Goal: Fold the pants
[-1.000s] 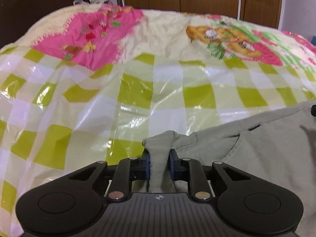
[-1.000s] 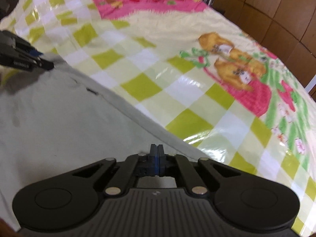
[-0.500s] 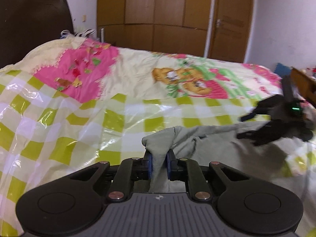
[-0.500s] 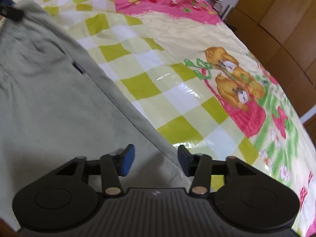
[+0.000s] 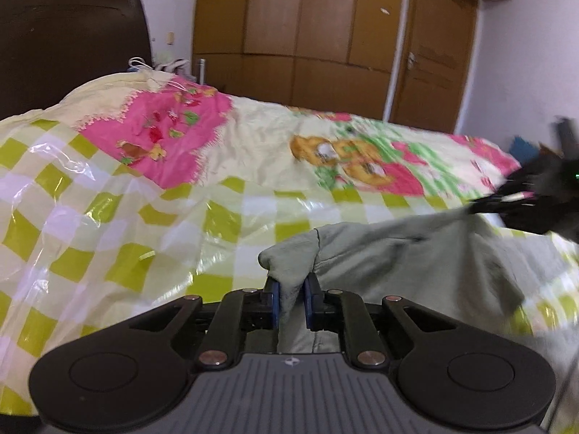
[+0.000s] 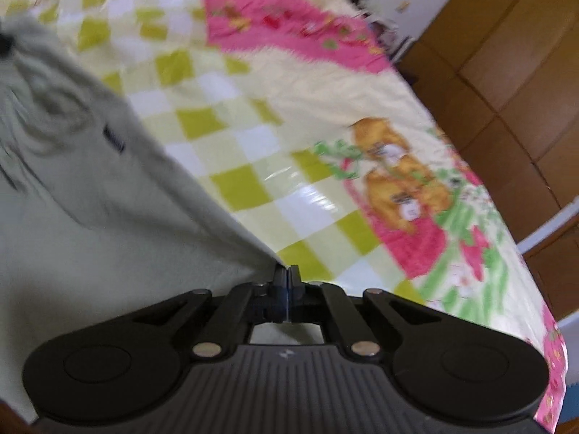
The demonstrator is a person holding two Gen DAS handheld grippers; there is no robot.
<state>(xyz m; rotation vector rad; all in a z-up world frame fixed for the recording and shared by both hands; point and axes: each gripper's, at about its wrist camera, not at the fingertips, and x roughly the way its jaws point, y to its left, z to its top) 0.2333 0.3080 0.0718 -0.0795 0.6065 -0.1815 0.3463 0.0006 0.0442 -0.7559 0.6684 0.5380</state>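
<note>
— Right gripper [image 6: 286, 282] first: your jaws, spread wide over the cloth half a second ago, are now pressed together on the edge of the pants [image 6: 90, 217]. That re-grip is the change that matters.

— And my other hand?

— Your left gripper [image 5: 291, 298] stays clamped on a bunched corner of the pants [image 5: 398, 253], as it was in both earlier views; the wad pokes up between the blue pads [image 5: 275, 300] toward 12 o'clock.

— So where do the pants sit now?

— Strung between your two tools above the bedspread [image 5: 144, 217]. From your left camera the cloth runs off toward 2 o'clock, where the right gripper [image 5: 535, 199] shows as a dark blur pulling it taut. From your right camera the fabric fills the view from 8 to 11 o'clock, its edge leading straight into the closed tips.

— What else differs from a second back?

— A second ago the garment lay nearly flat and your left camera looked low across the bed. Now it is lifted, and the wardrobe [image 5: 307, 29] and headboard [image 5: 72, 47] are in view. Blur in both views suggests you are mid-swing.

— What does it mean for the fold?

— I judge you have both grips needed to carry one end over the other. The fold itself is not yet laid. Keep the tension even, or the bunched corner may slip.
</note>
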